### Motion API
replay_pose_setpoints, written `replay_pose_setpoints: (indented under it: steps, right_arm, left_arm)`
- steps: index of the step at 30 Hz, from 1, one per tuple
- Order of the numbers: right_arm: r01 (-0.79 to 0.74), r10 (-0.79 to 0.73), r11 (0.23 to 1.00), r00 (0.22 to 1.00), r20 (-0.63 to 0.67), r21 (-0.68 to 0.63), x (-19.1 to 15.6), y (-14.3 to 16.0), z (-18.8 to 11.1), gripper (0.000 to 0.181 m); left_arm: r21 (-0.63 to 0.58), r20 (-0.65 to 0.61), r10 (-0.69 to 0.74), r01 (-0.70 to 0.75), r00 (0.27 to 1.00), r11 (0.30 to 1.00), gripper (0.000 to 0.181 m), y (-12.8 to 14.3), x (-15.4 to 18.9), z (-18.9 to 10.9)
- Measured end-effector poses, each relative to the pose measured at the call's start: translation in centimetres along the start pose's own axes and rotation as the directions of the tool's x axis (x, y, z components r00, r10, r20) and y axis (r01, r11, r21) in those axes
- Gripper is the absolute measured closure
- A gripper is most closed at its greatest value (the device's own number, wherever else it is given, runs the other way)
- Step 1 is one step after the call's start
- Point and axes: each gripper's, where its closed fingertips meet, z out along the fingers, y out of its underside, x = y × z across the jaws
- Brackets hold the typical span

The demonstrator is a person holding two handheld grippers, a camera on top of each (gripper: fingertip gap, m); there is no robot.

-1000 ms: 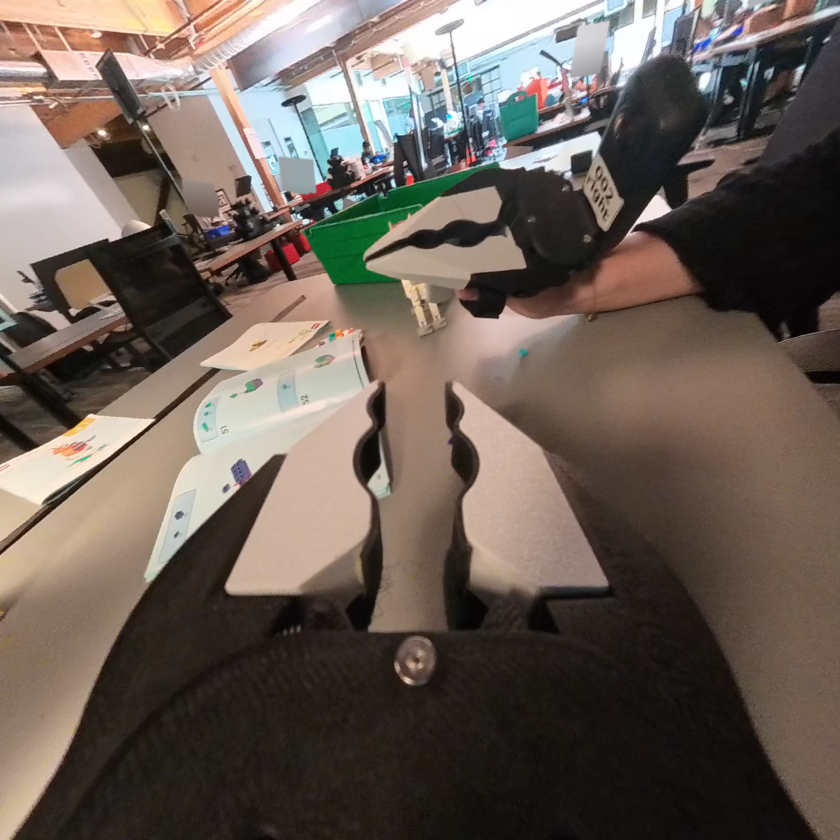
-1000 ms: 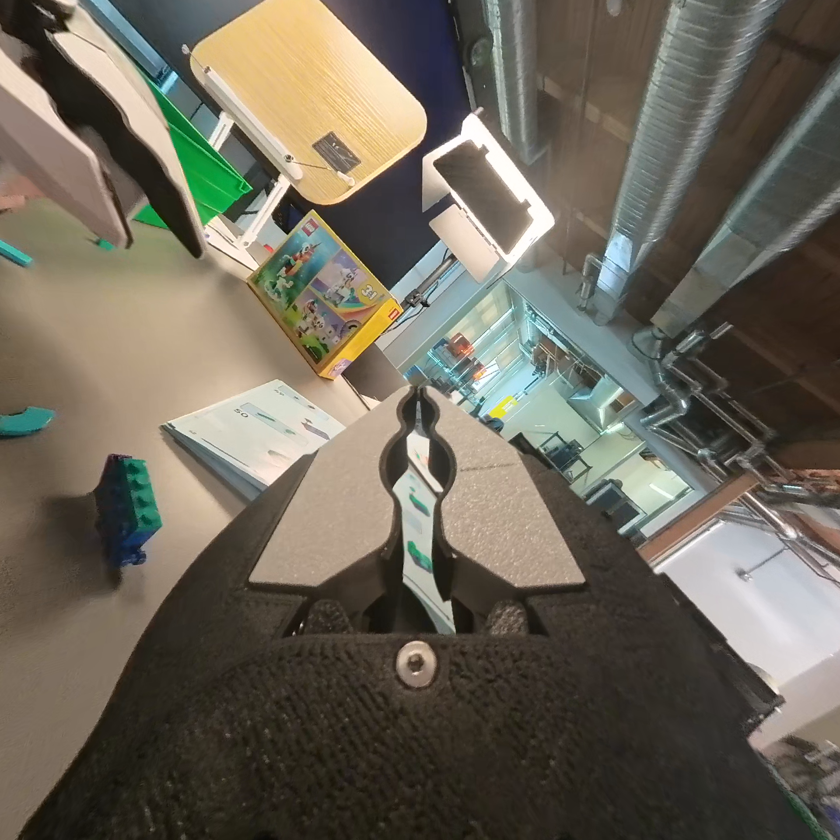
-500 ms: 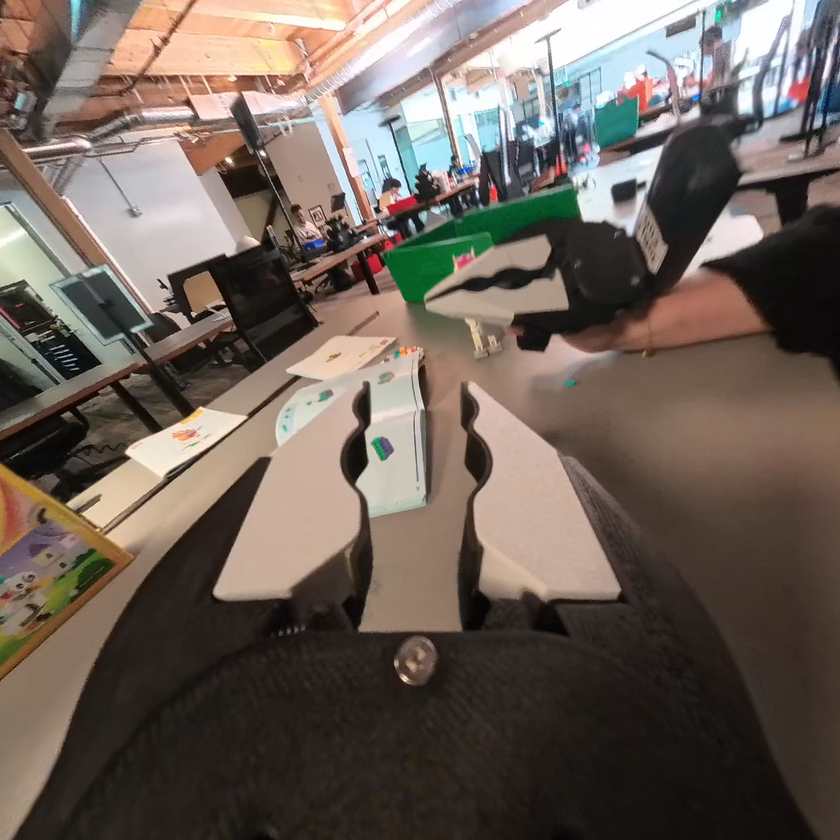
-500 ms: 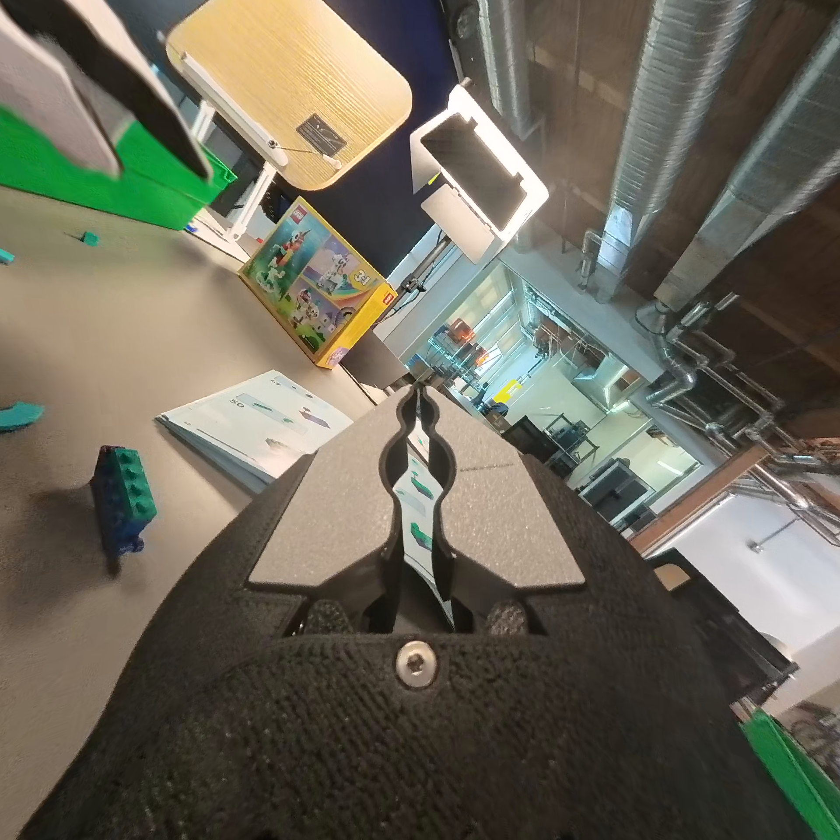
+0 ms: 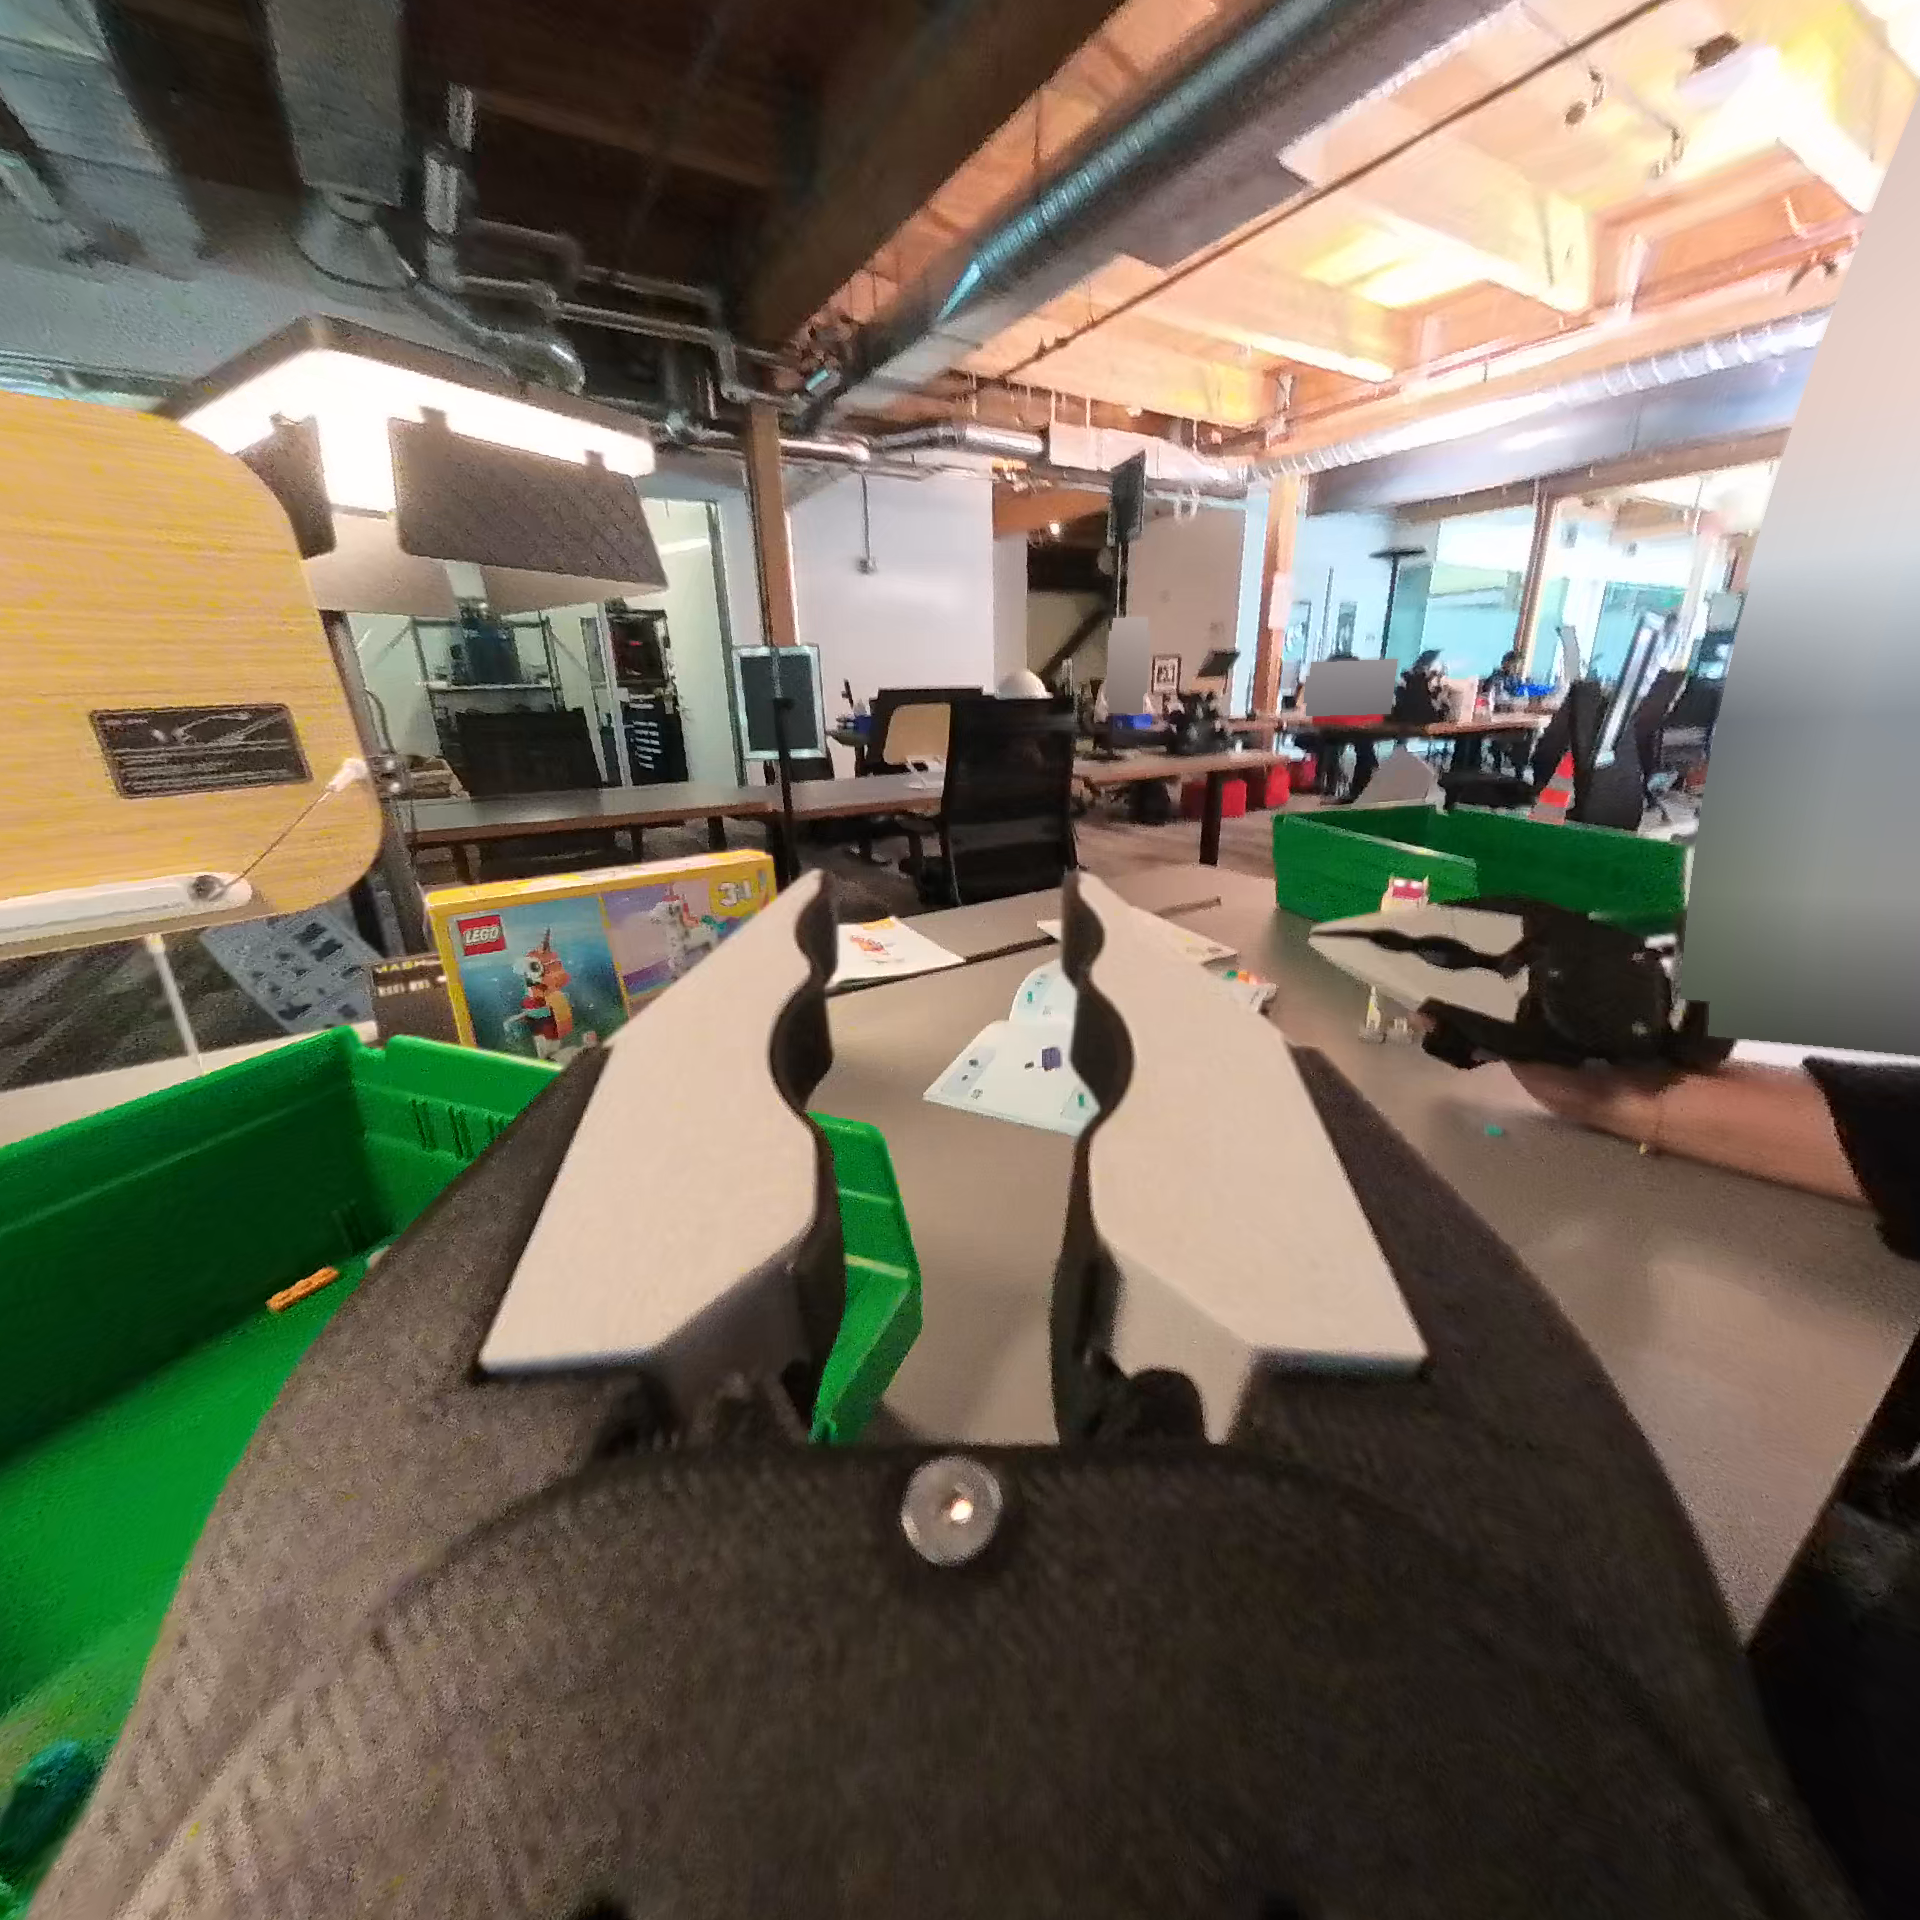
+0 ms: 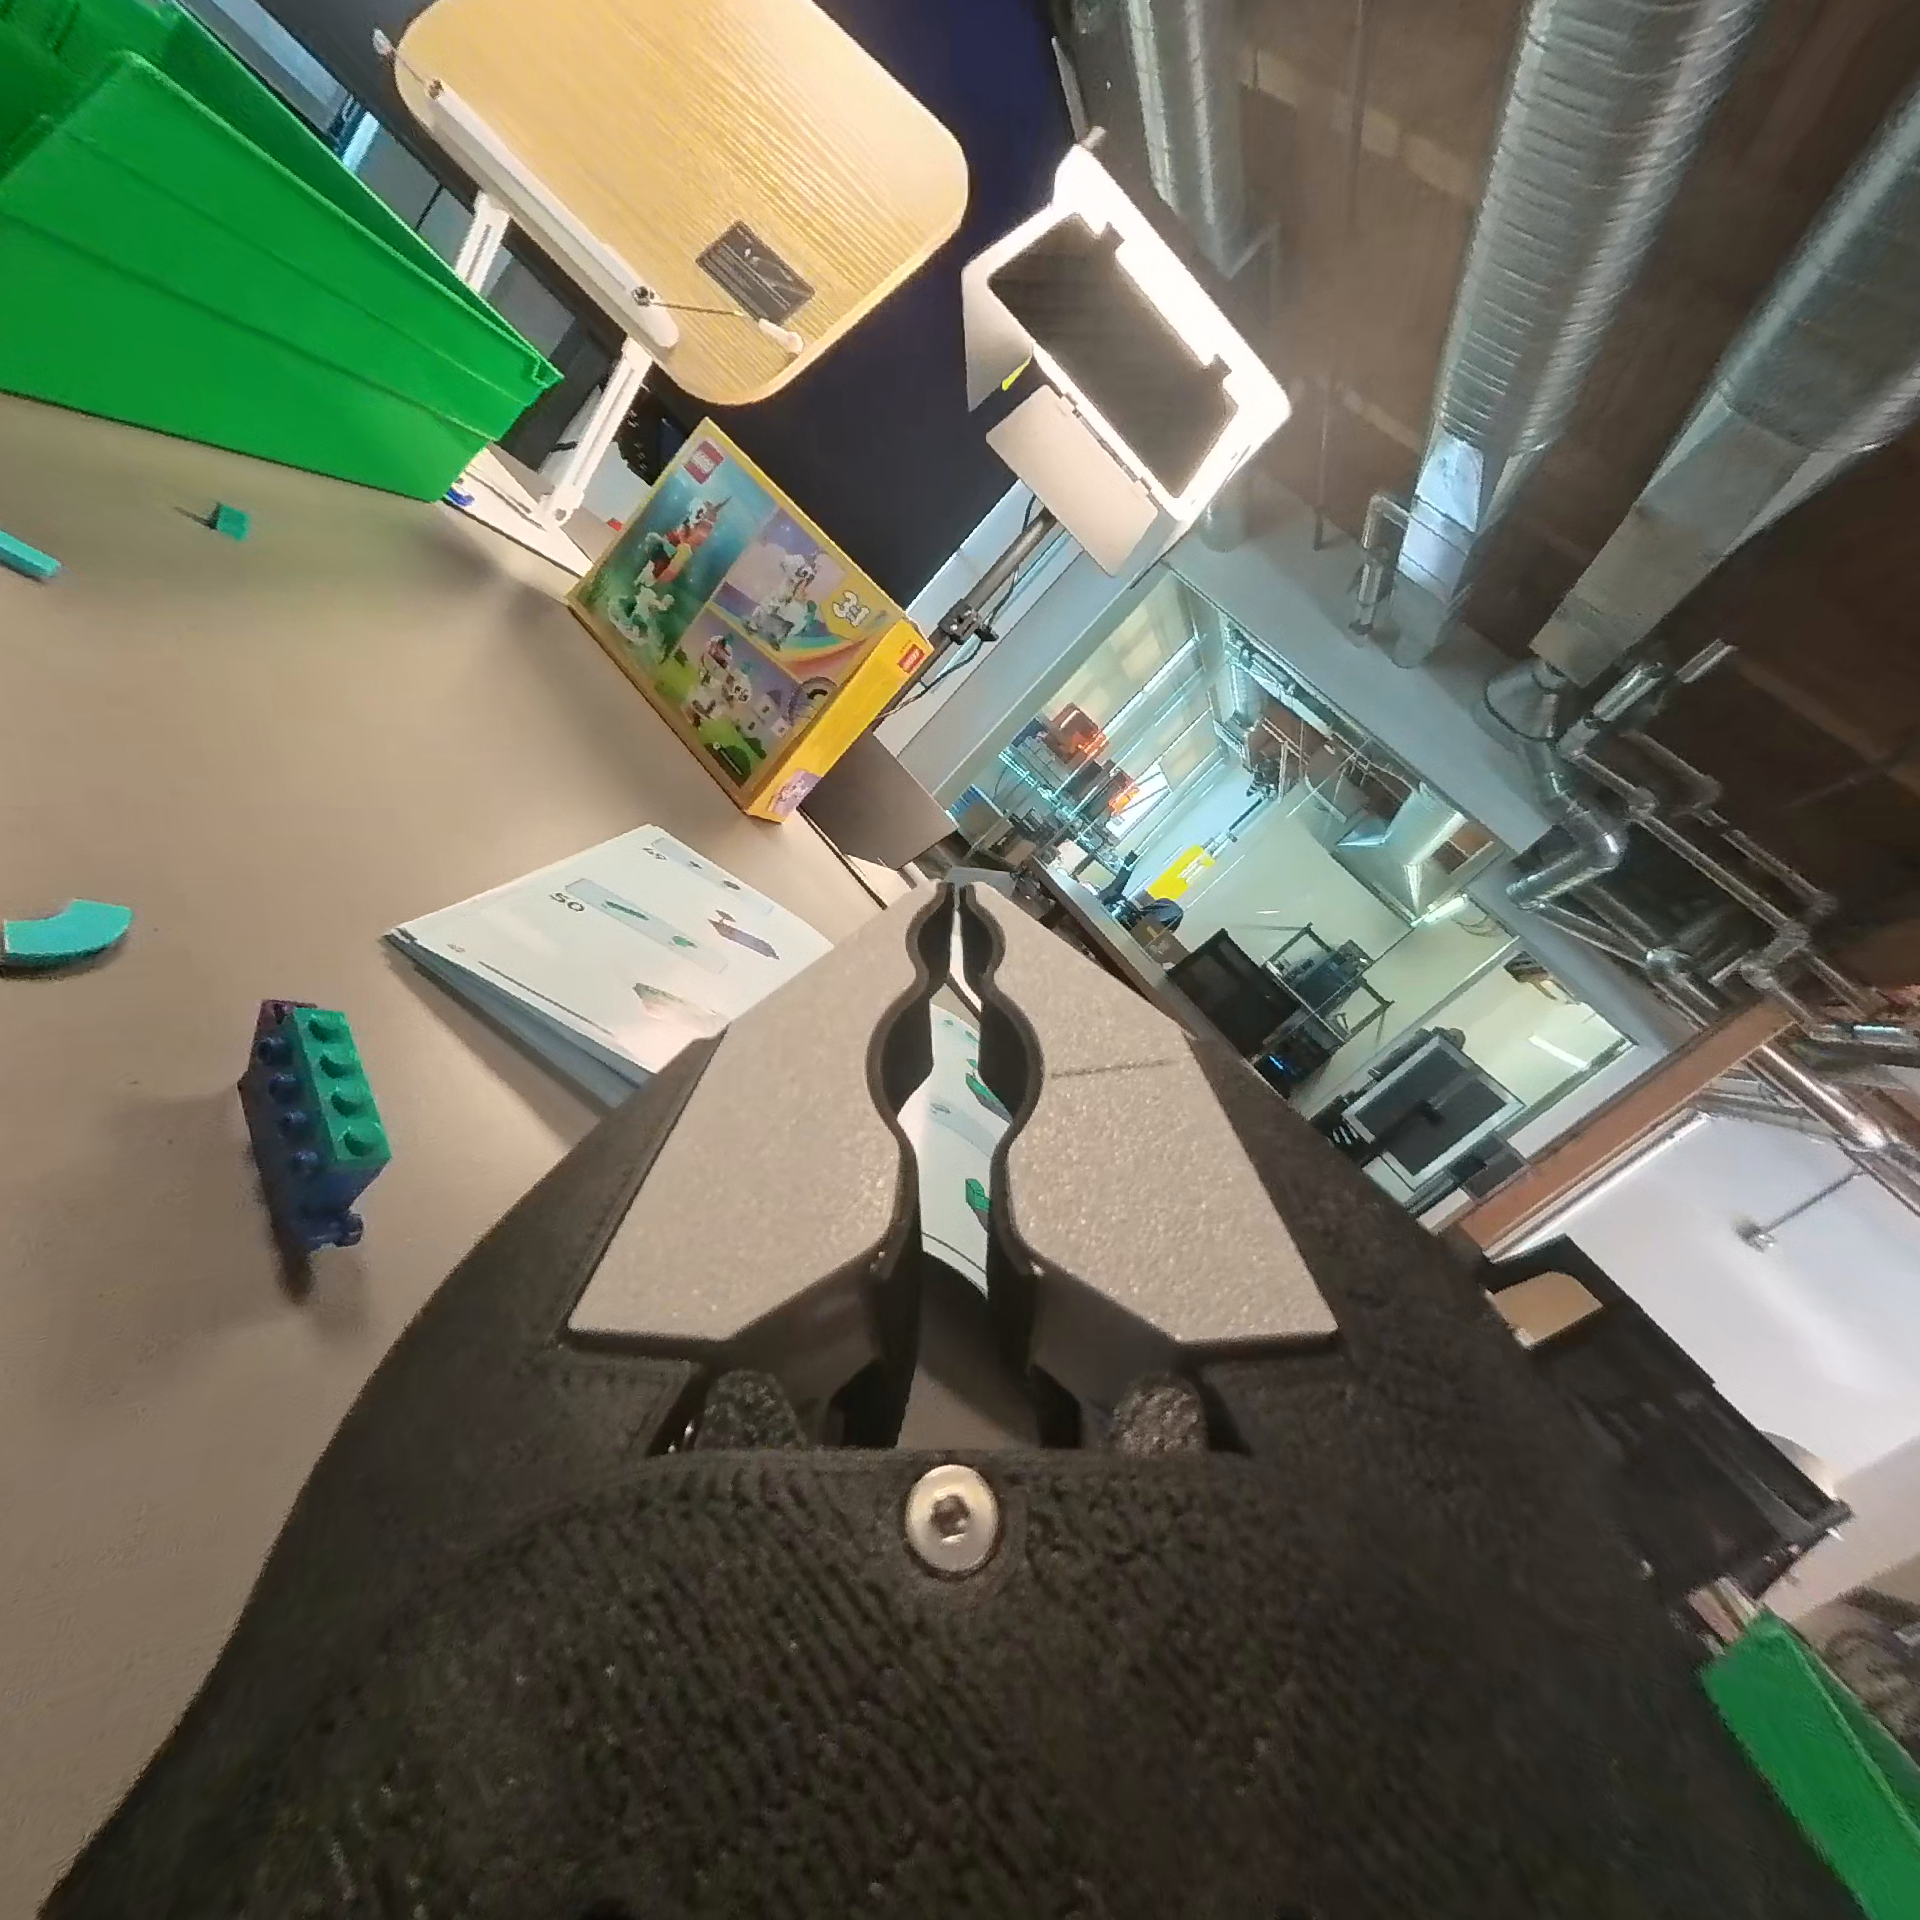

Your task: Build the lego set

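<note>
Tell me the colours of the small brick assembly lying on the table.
Green on dark blue, the brick assembly shows best in the right wrist view.

Left claw (image 5: 945,914) parted and empty, right claw (image 6: 954,902) closed

Left green bin (image 5: 187,1174) cut by frame edge, partly behind left claw (image 5: 945,914). Small orange piece (image 5: 301,1288) inside too blurred to ID. White lego figure (image 5: 1387,1023) under right claw (image 5: 1340,940), maybe touching. Booklet (image 6: 613,935) corner hidden behind fingers (image 6: 790,1132).
</note>
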Motion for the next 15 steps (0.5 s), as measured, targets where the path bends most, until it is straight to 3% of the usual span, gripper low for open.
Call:
replay_pose_setpoints:
  steps: [6, 12, 14, 15]
  right_arm:
    - [0.0, 0.0, 1.0, 1.0, -0.009, -0.011, 0.2, 0.2, 0.0, 0.181]
    - [0.01, -0.009, 1.0, 1.0, -0.009, 0.004, 0.4, -0.2, -0.1, 0.181]
    - [-0.001, 0.0, 0.999, 0.999, 0.048, 0.034, -0.3, -0.7, -0.3, 0.181]
    - [-0.024, 0.017, 0.998, 0.99, 0.14, 0.052, -1.5, -1.1, -0.4, 0.181]
  left_arm:
    - [-0.041, -0.071, -0.054, 0.051, 0.996, 0.998, 0.139, 2.6, 2.2, 1.6]
    - [-0.185, -0.345, -0.161, 0.101, 0.925, 0.978, 0.139, 7.3, 9.3, 6.3]
    - [-0.231, -0.421, -0.17, 0.076, 0.891, 0.97, 0.139, 8.5, 11.3, 7.8]
    - [-0.249, -0.453, -0.175, 0.064, 0.874, 0.966, 0.14, 9.0, 12.1, 8.5]
